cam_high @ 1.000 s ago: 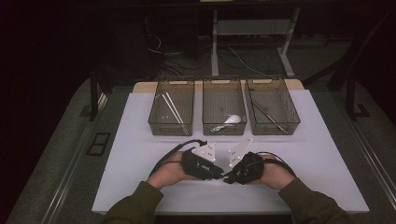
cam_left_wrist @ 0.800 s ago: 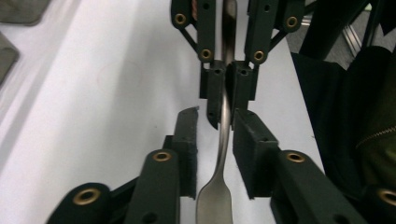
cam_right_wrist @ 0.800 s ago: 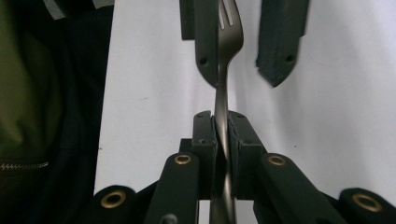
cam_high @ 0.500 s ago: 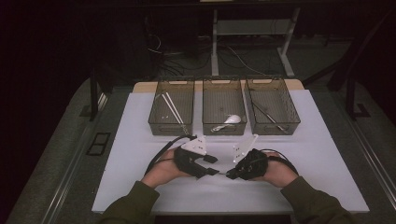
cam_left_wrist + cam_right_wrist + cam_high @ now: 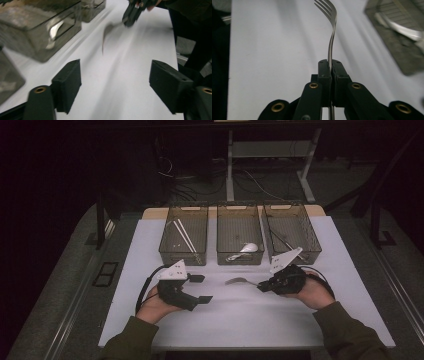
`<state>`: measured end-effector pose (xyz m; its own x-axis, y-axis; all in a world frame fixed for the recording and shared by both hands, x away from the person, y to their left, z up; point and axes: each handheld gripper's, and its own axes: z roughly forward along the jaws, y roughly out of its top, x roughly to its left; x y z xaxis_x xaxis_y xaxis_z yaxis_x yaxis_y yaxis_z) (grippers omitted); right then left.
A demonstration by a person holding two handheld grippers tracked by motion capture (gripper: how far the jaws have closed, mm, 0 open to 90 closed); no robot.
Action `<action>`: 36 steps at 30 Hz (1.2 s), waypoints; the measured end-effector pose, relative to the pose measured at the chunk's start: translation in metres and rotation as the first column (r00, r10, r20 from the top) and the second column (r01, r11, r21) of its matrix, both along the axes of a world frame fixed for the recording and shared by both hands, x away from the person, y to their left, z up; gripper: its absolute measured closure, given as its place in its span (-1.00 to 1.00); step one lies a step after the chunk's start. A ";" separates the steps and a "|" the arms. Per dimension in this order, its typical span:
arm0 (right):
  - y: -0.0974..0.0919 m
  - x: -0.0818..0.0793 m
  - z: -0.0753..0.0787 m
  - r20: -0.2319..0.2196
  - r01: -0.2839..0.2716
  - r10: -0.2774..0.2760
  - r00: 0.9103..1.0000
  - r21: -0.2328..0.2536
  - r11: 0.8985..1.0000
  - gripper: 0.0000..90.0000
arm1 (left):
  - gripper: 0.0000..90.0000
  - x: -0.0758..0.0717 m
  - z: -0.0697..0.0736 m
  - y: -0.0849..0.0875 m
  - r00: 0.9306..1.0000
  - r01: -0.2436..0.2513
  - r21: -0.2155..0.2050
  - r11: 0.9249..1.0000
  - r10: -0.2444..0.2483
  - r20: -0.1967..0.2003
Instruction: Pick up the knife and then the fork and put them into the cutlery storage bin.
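Observation:
My right gripper (image 5: 261, 287) is shut on the handle of a metal fork (image 5: 236, 281) and holds it just above the white table top, tines toward the left. In the right gripper view the fork (image 5: 332, 27) runs forward from the closed jaws of that gripper (image 5: 330, 68). My left gripper (image 5: 200, 289) sits at the left of the table top. Its jaws have just been opening and nothing is between them. In the left gripper view this gripper (image 5: 116, 86) stands wide apart, with the blurred fork (image 5: 106, 31) and the right gripper (image 5: 132, 13) farther off.
Three clear bins stand in a row at the back of the white table top (image 5: 240, 325): the left bin (image 5: 182, 258) holds chopsticks (image 5: 183, 236), the middle bin (image 5: 240, 261) a white spoon (image 5: 248, 248), the right bin (image 5: 313, 239) dark utensils. Dark floor surrounds the table.
The two grippers, close together at the table's middle before, have drawn apart. The left one slid left and its jaws opened; the right one moved right with the fork.

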<state>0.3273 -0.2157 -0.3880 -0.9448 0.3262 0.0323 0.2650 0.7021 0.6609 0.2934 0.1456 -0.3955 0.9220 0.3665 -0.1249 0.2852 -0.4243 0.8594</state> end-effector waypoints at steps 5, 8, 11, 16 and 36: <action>-0.019 0.011 0.011 0.011 0.101 -0.101 0.995 0.043 0.994 0.93 | -0.70 -0.007 -0.010 0.009 0.998 -0.065 0.013 0.998 0.065 -0.002; -0.029 0.018 0.015 0.007 0.154 -0.155 0.988 0.071 0.985 0.93 | -0.73 -0.008 -0.015 0.013 0.995 -0.094 0.007 0.996 0.094 -0.013; -0.036 0.025 0.018 0.013 0.197 -0.199 0.980 0.082 0.977 0.93 | -0.79 -0.008 -0.018 0.017 0.993 -0.119 -0.001 0.993 0.119 -0.015; -0.051 0.040 0.024 0.012 0.290 -0.293 0.956 0.106 0.951 0.93 | -0.93 -0.007 -0.025 0.023 0.989 -0.145 0.003 0.989 0.145 -0.019; -0.100 0.111 0.033 -0.027 0.574 -0.578 0.816 0.166 0.802 0.93 | -1.00 -0.004 -0.032 0.026 0.986 -0.167 0.029 0.985 0.168 -0.023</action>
